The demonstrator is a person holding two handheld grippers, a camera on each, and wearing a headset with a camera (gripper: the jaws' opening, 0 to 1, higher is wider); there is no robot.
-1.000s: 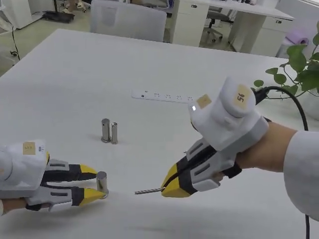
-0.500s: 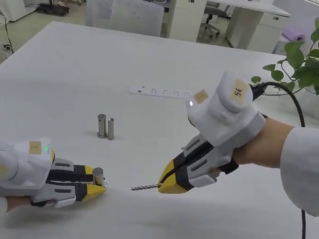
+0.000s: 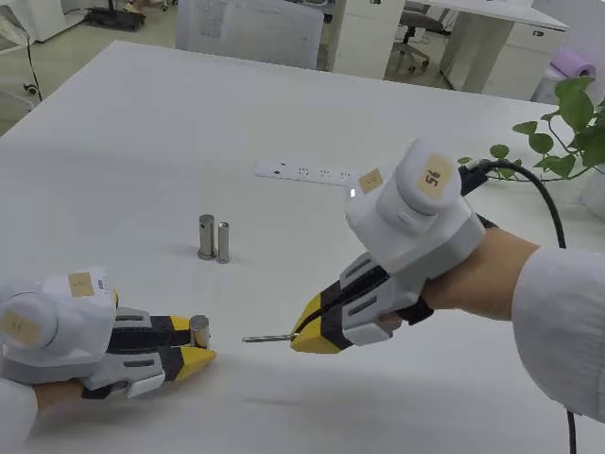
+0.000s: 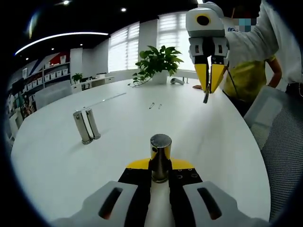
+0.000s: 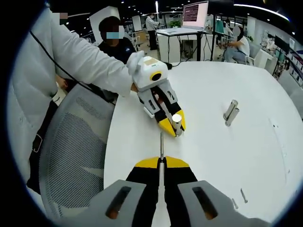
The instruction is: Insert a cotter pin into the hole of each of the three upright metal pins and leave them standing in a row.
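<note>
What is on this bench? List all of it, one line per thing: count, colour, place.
standing metal pins: two, silver, upright side by side mid-table
held metal pin: one, silver, upright between the left gripper's jaws
cotter pin: one, grey, sticking out of the right gripper towards the held metal pin, not yet in
loose thin pins: two, metallic, lying on the table
power strip: one, white, far side of the table
plant: one, green, right edge
mesh chair: one, grey, beside the table
table: one, white
left gripper: white, yellow tips, near left
right gripper: white, yellow tips, near right
</note>
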